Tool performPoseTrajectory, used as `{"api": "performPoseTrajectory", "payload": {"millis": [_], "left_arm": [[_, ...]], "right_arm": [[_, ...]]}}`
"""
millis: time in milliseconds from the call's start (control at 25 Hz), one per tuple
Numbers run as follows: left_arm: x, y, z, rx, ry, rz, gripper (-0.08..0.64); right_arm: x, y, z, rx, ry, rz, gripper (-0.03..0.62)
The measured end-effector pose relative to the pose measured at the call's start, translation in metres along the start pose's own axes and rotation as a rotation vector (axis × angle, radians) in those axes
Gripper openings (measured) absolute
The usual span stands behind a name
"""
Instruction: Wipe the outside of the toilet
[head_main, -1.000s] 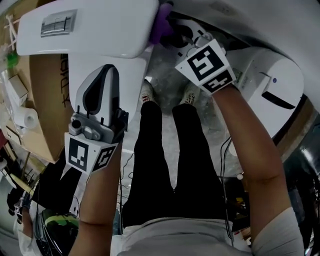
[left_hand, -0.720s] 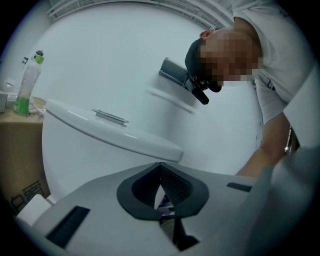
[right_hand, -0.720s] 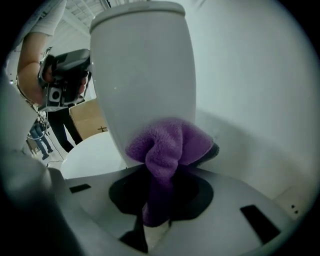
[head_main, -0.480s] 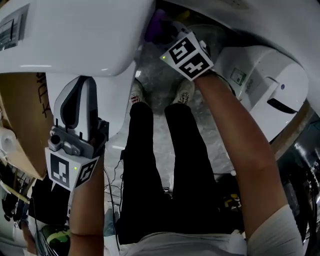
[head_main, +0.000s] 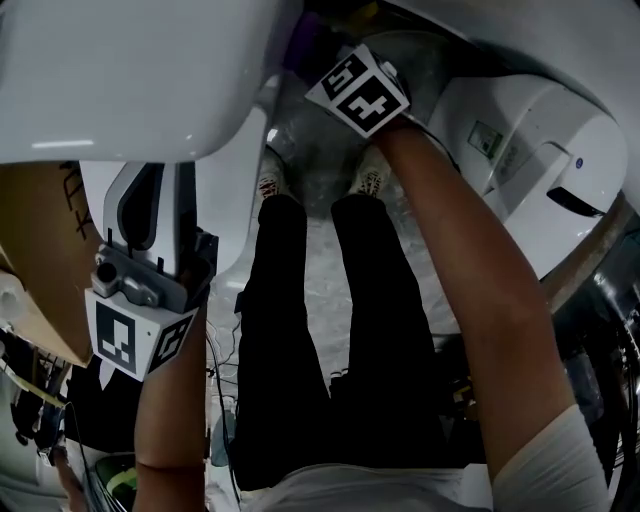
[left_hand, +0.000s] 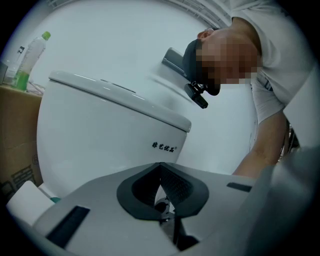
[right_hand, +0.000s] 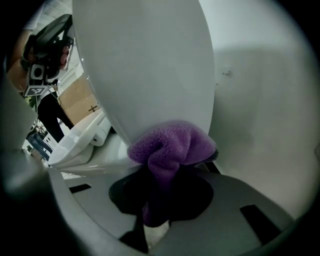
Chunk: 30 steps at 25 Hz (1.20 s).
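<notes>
Pressing purple cloth (right_hand: 172, 142), pinched in right tool (right_hand: 167, 172), against Chinese-lettered toilet (right_hand: 150, 65), left tool (left_hand: 160, 169) closed, empty

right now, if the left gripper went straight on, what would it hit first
Probably the white toilet tank, just below its lid; nothing shows between it and the left gripper, though depth is unclear.

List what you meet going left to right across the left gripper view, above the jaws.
green-capped bottle → white toilet tank → person's forearm
</notes>
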<state>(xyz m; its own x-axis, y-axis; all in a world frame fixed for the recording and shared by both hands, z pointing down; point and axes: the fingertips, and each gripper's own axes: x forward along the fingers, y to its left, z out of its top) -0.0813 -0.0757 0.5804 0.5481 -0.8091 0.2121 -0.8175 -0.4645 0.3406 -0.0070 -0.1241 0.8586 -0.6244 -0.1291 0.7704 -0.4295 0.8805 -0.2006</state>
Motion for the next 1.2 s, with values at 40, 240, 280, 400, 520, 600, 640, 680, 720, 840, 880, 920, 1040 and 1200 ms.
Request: {"api": "performPoseTrajectory", "payload": {"millis": [40,240,280,400,520,600,640,680,720,840,880,920,1040,1200], "left_arm": [[-0.001,0.001,0.003,0.004,-0.005,0.001,0.006],[0.003,-0.008,0.009,0.053,-0.005,-0.024,0.006],[0.005,-0.011,0.009,0.066,0.004,-0.027,0.006],[0.009,-0.022,0.013,0.078,0.021,-0.031,0.006],[0.01,-0.033,0.026,0.087,0.022,-0.047,0.006],[0.01,-0.041,0.033,0.087,0.021,-0.054,0.006],[0.009,-0.045,0.036,0.083,0.021,-0.056,0.006],[0.008,-0.048,0.039,0.078,0.022,-0.056,0.006],[0.007,-0.05,0.043,0.074,0.021,-0.056,0.006],[0.003,-0.056,0.057,0.07,0.014,-0.054,0.006],[0.002,-0.057,0.062,0.073,0.012,-0.055,0.006],[0.002,-0.059,0.067,0.078,0.009,-0.055,0.006],[-0.001,-0.062,0.081,0.086,0.008,-0.058,0.006],[-0.005,-0.062,0.092,0.095,0.011,-0.062,0.006]], "right_arm": [[-0.004,0.004,0.005,-0.008,-0.009,-0.001,0.087],[-0.041,0.024,0.028,-0.035,-0.076,0.01,0.087],[-0.052,0.028,0.036,-0.041,-0.091,0.011,0.087],[-0.087,0.043,0.06,-0.052,-0.139,0.013,0.087],[-0.123,0.058,0.088,-0.042,-0.187,0.003,0.087],[-0.147,0.068,0.107,-0.055,-0.216,-0.004,0.087],[-0.159,0.074,0.116,-0.067,-0.231,-0.006,0.087],[-0.171,0.079,0.125,-0.077,-0.247,-0.007,0.087],[-0.183,0.083,0.134,-0.083,-0.261,-0.009,0.087],[-0.214,0.092,0.158,-0.097,-0.294,-0.018,0.087],[-0.223,0.093,0.165,-0.102,-0.305,-0.021,0.087],[-0.23,0.094,0.171,-0.104,-0.313,-0.023,0.087],[-0.247,0.095,0.182,-0.096,-0.316,-0.02,0.087],[-0.256,0.093,0.186,-0.102,-0.309,-0.025,0.087]]}}
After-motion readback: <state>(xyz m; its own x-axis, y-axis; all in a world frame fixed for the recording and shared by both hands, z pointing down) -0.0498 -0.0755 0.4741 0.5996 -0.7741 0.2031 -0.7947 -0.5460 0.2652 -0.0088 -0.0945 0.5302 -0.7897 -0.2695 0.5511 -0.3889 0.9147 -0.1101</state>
